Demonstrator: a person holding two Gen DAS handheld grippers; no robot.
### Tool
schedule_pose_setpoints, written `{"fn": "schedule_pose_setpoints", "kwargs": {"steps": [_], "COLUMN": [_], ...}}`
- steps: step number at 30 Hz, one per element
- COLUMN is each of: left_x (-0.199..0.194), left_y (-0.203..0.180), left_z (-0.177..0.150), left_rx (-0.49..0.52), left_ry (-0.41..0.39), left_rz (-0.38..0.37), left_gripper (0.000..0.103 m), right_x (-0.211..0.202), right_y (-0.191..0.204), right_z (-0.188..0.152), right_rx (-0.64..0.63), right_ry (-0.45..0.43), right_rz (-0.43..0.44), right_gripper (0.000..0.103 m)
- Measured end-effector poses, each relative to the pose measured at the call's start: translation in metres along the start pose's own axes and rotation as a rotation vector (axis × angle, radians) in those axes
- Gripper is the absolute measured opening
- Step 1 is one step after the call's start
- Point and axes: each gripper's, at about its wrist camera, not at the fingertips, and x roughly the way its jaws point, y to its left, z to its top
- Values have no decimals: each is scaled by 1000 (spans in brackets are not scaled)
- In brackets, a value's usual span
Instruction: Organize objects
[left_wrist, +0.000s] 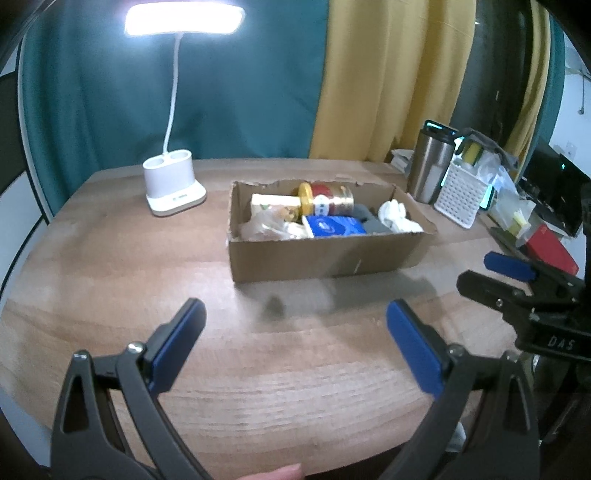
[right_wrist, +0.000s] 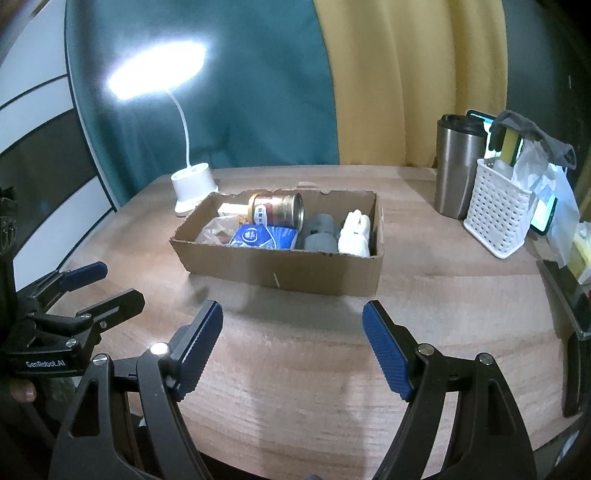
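Left gripper (left_wrist: 295, 328) and right gripper (right_wrist: 293, 334): both spread wide, empty, above wooden table (right_wrist: 332, 369). Cardboard box (right_wrist: 280, 269) mid-table holds can (right_wrist: 277, 208), blue packet (right_wrist: 264, 236), white glove (right_wrist: 354, 232).

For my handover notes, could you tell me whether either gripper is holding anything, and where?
Nothing is held: the left gripper and right gripper both hover open-jawed over bare table.

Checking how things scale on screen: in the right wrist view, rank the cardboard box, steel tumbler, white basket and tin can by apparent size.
1. cardboard box
2. steel tumbler and white basket: too alike to rank
3. tin can, partly hidden inside the box
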Motion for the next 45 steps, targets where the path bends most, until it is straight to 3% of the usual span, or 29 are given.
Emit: {"fn": "schedule_pose_setpoints", "kwargs": {"steps": [45], "left_x": [5], "left_y": [-3], "left_z": [1], "left_rx": [5], "left_ry": [3], "left_rz": [-7], "left_gripper": [100], "right_x": [6], "right_y": [3], "right_z": [-1], "right_rx": [3], "right_ry": [13], "right_rz": [0], "right_gripper": [81]}}
